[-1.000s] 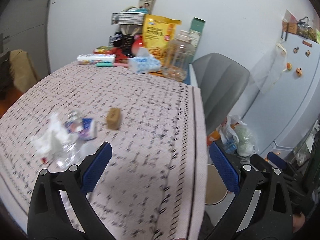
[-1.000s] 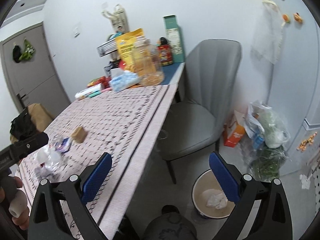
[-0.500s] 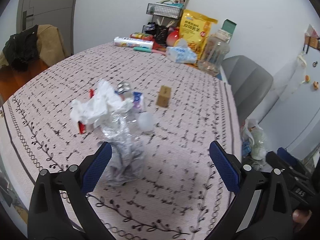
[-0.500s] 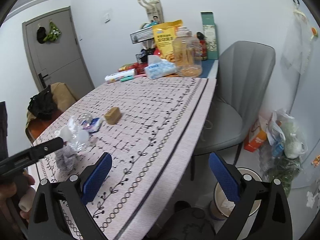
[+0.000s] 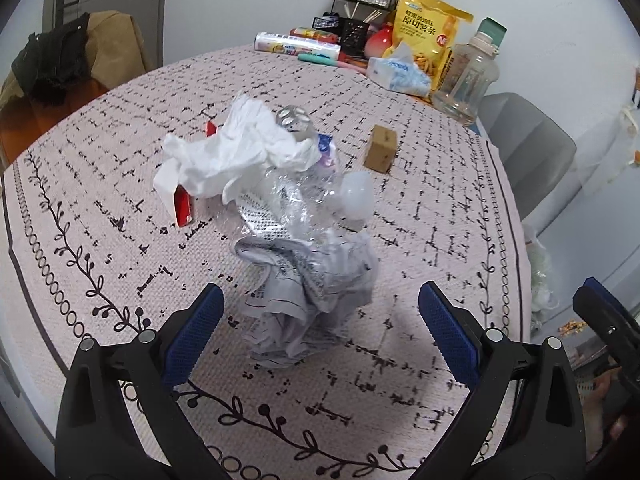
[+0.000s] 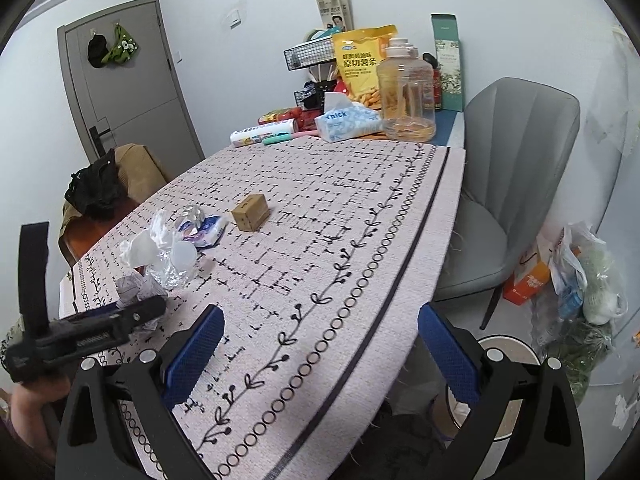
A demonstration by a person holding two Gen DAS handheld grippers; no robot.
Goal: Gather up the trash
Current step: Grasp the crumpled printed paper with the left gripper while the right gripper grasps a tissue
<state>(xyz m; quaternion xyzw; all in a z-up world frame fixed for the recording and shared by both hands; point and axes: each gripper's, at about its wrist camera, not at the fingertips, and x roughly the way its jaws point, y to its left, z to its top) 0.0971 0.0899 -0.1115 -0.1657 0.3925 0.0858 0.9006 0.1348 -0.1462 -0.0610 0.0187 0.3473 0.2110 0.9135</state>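
A heap of trash lies on the patterned tablecloth (image 5: 420, 240): a crumpled printed paper ball (image 5: 308, 292), crushed clear plastic (image 5: 304, 196), a white tissue (image 5: 236, 152), a red-and-white carton (image 5: 182, 206) and a blue packet (image 6: 206, 230). A small brown box (image 5: 382, 148) stands beyond it. My left gripper (image 5: 320, 332) is open, its jaws on either side of the paper ball, just short of it. My right gripper (image 6: 320, 344) is open and empty above the table's near right edge. The trash bin (image 6: 504, 352) stands on the floor below it.
At the far end stand a clear jug (image 6: 406, 96), a yellow snack bag (image 6: 360, 64), a tissue pack (image 6: 346, 122) and a wire rack (image 6: 310, 54). A grey chair (image 6: 516, 160) stands at the right, bags (image 6: 580, 276) on the floor beside it.
My left gripper swung left from the table's right edge and closed in on the trash heap, now bracketing the paper ball. My right gripper turned from the floor toward the table.
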